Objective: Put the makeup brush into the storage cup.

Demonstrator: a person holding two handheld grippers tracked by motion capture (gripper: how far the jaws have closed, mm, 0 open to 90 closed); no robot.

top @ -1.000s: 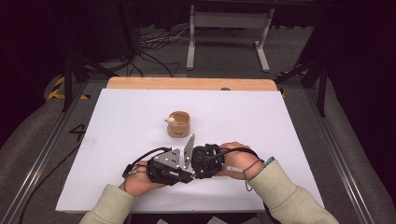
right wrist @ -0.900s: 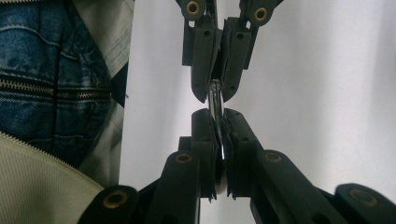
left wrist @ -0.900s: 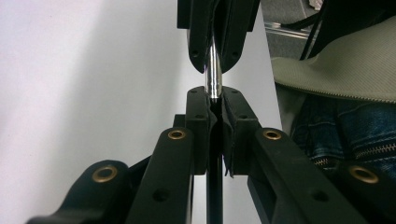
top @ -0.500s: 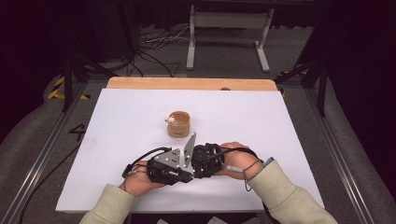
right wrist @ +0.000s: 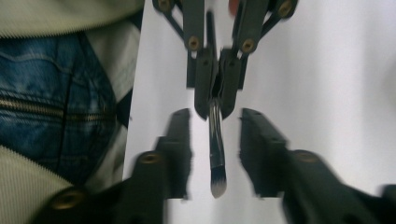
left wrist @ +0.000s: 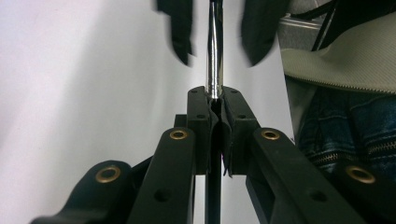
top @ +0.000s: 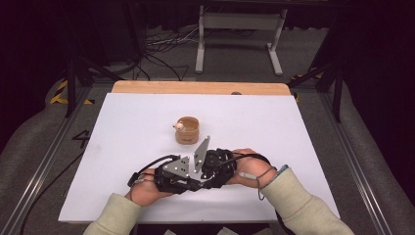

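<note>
Handover of one makeup brush point(right wrist: 215, 154) between two grippers, low over the white table point(top: 122, 127). Left gripper point(left wrist: 214, 100) — jaws pressed together on the brush's metal ferrule. Right gripper point(right wrist: 215, 133) — jaws have just been opening and stand spread either side of the bristle end, pads clear. Next move, as judged: carry the brush toward the single wooden cup point(top: 187, 129), well apart.

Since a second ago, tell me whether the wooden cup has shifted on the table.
No. In the high view the wooden cup sits at the same spot on the white table, equally far from the wooden strip along the far edge.
</note>
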